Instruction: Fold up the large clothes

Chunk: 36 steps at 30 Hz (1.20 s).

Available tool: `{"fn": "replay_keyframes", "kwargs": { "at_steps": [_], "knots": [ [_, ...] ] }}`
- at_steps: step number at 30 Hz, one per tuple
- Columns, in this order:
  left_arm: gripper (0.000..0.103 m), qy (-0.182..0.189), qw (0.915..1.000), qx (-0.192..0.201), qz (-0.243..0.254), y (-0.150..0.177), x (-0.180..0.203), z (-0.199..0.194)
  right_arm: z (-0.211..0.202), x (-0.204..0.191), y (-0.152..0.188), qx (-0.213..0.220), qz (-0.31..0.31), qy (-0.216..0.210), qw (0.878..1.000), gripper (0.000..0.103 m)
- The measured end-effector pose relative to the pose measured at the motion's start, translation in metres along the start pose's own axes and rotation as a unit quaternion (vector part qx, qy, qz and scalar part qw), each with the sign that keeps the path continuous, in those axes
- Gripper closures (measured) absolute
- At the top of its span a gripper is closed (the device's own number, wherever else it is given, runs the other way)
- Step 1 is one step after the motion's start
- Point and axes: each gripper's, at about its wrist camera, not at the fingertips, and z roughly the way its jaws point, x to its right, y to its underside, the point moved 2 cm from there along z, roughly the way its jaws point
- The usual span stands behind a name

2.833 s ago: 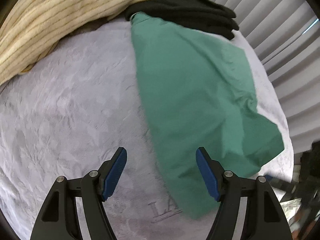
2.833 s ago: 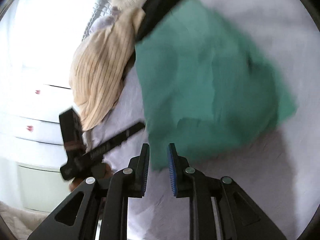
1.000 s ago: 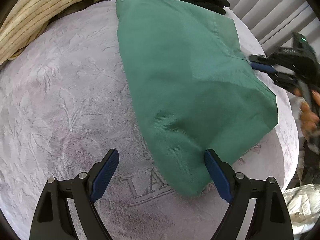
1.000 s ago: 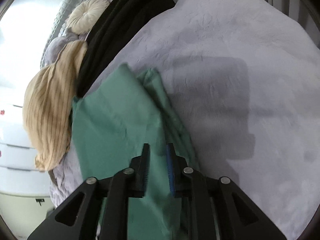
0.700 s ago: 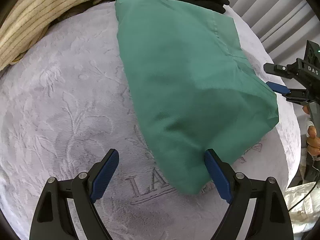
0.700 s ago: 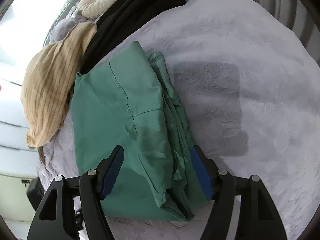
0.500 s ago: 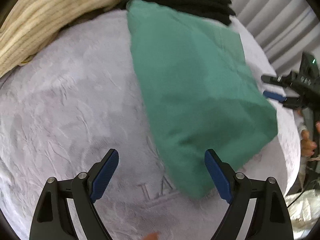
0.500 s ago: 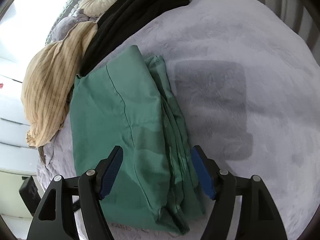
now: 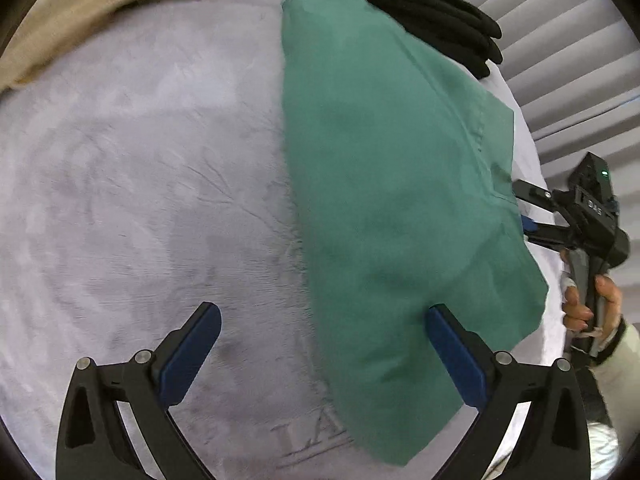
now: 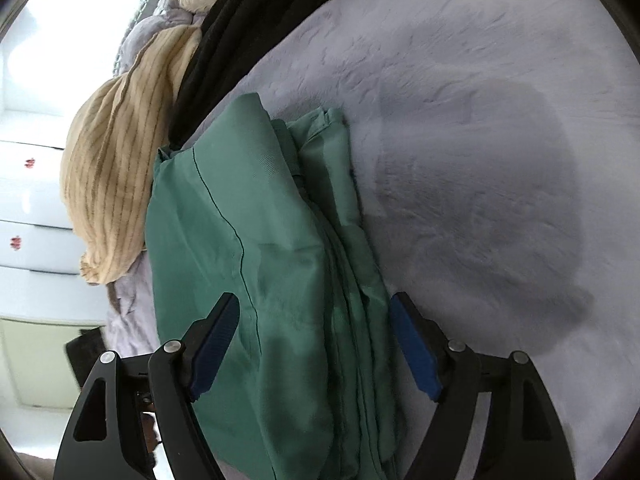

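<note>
The left gripper (image 9: 322, 354) stands spread as wide as it goes with nothing clamped, its right finger just over the near corner of the folded green garment (image 9: 392, 200), which lies on the pale grey blanket (image 9: 140, 180) and runs away ahead and to the right. The right gripper (image 10: 314, 340) is opening, its jaws apart over the garment's layered edge with no pad pressing on it. Beyond the garment lie black clothes (image 10: 240, 20) and a striped beige cloth (image 10: 120, 152).
</note>
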Motion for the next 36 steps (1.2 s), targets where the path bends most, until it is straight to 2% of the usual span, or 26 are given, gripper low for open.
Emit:
{"fn": "replay_keyframes", "kwargs": {
  "at_steps": [3, 10, 13, 16, 17, 18, 19, 20, 21, 22, 23, 28, 31, 36],
  "knots": [
    [0.000, 0.040, 0.9990, -0.015, -0.008, 0.000, -0.003, 0.012, 0.013, 0.002, -0.009, -0.017, -0.001, -0.019, 1.000, 0.023],
    [0.000, 0.079, 0.9962, -0.028, 0.021, 0.000, 0.024, 0.033, 0.032, -0.012, -0.030, -0.035, -0.004, -0.097, 0.995, 0.021],
    [0.000, 0.060, 0.9971, -0.035, 0.032, 0.005, 0.025, 0.042, 0.043, -0.009, -0.036, -0.044, 0.009, -0.115, 0.992, 0.021],
    [0.000, 0.071, 0.9961, -0.042, 0.029, 0.009, 0.021, 0.043, 0.050, 0.001, -0.038, -0.042, 0.050, -0.129, 0.990, 0.021],
    [0.005, 0.079, 0.9955, -0.043, 0.028, 0.010, 0.020, 0.041, 0.050, 0.001, -0.038, -0.042, 0.059, -0.127, 0.989, 0.029],
    [0.011, 0.078, 0.9957, -0.041, 0.027, 0.012, 0.018, 0.038, 0.049, 0.001, -0.037, -0.042, 0.063, -0.123, 0.990, 0.045],
    [0.019, 0.077, 0.9959, -0.040, 0.027, 0.012, 0.016, 0.035, 0.048, 0.001, -0.035, -0.044, 0.068, -0.123, 0.989, 0.052],
    [0.024, 0.086, 0.9953, -0.035, 0.026, 0.015, 0.013, 0.029, 0.046, 0.002, -0.032, -0.042, 0.075, -0.136, 0.987, 0.063],
    [0.032, 0.091, 0.9951, -0.031, 0.024, 0.015, 0.011, 0.024, 0.042, 0.002, -0.029, -0.035, 0.083, -0.152, 0.984, 0.071],
    [0.040, 0.098, 0.9946, -0.026, 0.023, 0.016, 0.009, 0.018, 0.036, -0.001, -0.025, -0.027, 0.091, -0.175, 0.980, 0.075],
    [0.046, 0.106, 0.9939, -0.020, 0.024, 0.017, 0.008, 0.011, 0.032, -0.003, -0.022, -0.023, 0.094, -0.187, 0.978, 0.076],
    [0.049, 0.156, 0.9877, -0.003, 0.014, 0.025, 0.006, -0.027, 0.011, -0.027, -0.004, -0.005, 0.103, -0.244, 0.964, 0.076],
    [0.049, 0.163, 0.9864, 0.004, 0.023, 0.034, 0.003, -0.050, -0.002, -0.047, 0.010, 0.000, 0.095, -0.258, 0.961, 0.076],
    [0.049, 0.162, 0.9861, 0.004, 0.037, 0.068, -0.020, -0.099, -0.009, -0.078, 0.046, -0.007, 0.087, -0.272, 0.958, 0.076]
  ]
}}
